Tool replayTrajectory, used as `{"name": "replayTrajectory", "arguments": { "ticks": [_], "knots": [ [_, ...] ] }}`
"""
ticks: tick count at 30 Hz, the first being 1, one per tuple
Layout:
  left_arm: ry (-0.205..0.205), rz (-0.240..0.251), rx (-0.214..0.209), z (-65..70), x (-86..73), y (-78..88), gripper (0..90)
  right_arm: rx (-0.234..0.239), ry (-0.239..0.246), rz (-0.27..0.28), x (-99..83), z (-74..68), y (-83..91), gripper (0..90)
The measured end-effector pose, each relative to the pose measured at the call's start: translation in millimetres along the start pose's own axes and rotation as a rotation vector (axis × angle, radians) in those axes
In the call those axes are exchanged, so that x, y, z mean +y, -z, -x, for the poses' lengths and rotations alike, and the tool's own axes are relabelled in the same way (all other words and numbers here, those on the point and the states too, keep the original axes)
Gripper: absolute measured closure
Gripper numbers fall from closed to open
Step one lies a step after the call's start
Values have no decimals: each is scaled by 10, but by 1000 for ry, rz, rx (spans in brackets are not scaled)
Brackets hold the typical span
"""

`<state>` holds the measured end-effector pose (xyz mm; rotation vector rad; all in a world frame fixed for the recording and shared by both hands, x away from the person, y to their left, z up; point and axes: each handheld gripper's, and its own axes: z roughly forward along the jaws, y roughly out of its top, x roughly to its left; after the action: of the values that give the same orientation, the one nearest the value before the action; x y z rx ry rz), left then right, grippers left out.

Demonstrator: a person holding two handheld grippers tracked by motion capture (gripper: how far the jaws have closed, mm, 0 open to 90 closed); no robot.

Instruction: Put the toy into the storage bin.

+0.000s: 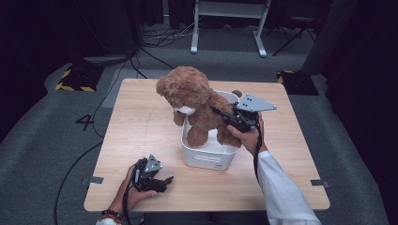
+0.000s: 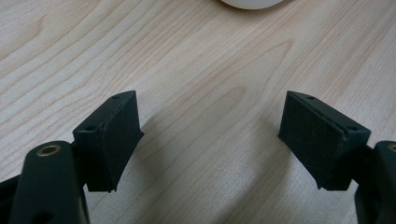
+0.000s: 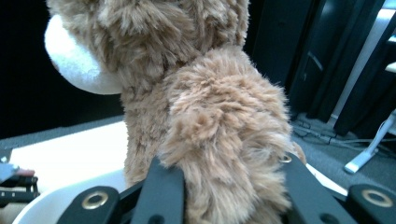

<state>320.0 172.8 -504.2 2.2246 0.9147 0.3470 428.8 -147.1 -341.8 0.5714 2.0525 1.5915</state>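
Brown plush, the teddy bear (image 1: 195, 105) stands with its feet in the white bin (image 1: 206, 157) mid-table because your right gripper (image 1: 228, 117) is clenched on its arm, keeping it upright. Your left gripper (image 1: 162, 180) rests spread and empty on the wooden table (image 1: 141, 126), out of the way.

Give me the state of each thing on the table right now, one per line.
teddy bear: upright, legs inside the bin, gripped from behind.
white bin: upright on the table, open-topped.
right gripper: jaws shut on the teddy bear.
left gripper: jaws open, nothing between them, low over the table.
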Motion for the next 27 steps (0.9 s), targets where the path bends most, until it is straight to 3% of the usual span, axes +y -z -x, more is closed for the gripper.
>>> {"name": "replayTrajectory", "arguments": {
  "ticks": [11, 27],
  "knots": [
    [1, 0, -1, 0, 0, 0, 206, 10, 2, -83, -141, 59, -64, 759],
    [0, 0, 2, 0, 0, 0, 206, 25, -8, -126, -276, 131, -4, 753]
  ]
}}
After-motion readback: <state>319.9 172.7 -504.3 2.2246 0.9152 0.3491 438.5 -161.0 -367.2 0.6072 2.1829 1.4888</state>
